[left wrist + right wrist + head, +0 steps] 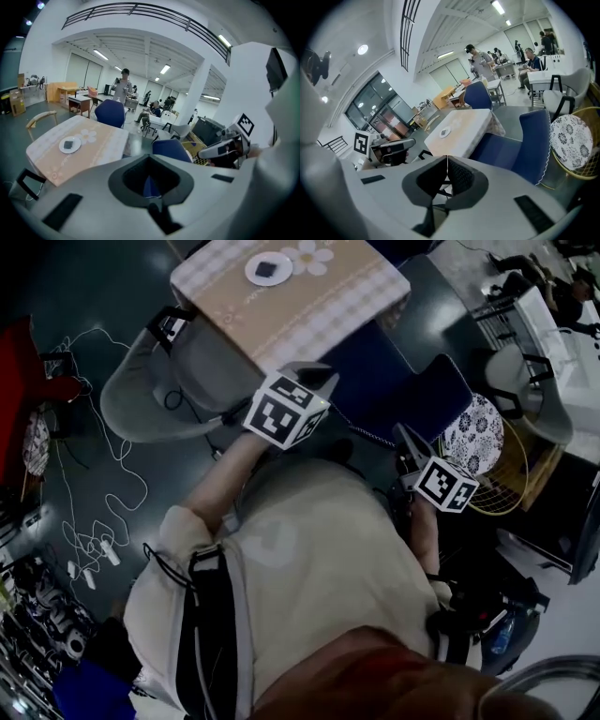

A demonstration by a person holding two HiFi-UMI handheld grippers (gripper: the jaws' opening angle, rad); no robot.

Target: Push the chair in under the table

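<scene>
- The left gripper point(149, 159) has its jaws pressed together with nothing between them.
- The right gripper point(447, 159) is likewise closed; its ribbed pads meet in a thin line and hold nothing.
- In the head view both grippers are held out in front of the person's body, each with its marker cube on top, the left one nearer the table.
- The table point(370, 292) stands ahead, covered with a tan cloth with a checked border and a flower print.
- A white plate point(268, 269) with a small dark square thing on it sits near the far end of the table.
- The blue chair point(436, 399) stands at the table's right side in the head view. Its seat reaches the hanging edge of the cloth, and its back stands clear of the table.
- The right gripper points toward the blue chair's back, near it; its own view shows no contact.
- The left gripper points over the near corner of the table, beside the blue seat.
- A grey chair point(141, 395) stands at the table's left side.
- White cables point(94, 521) trail over the dark floor to the left.
- A round patterned cushion point(473, 432) lies on a yellow wire frame point(520, 474) just right of the blue chair.
- A person point(123, 89) stands well beyond the table.
</scene>
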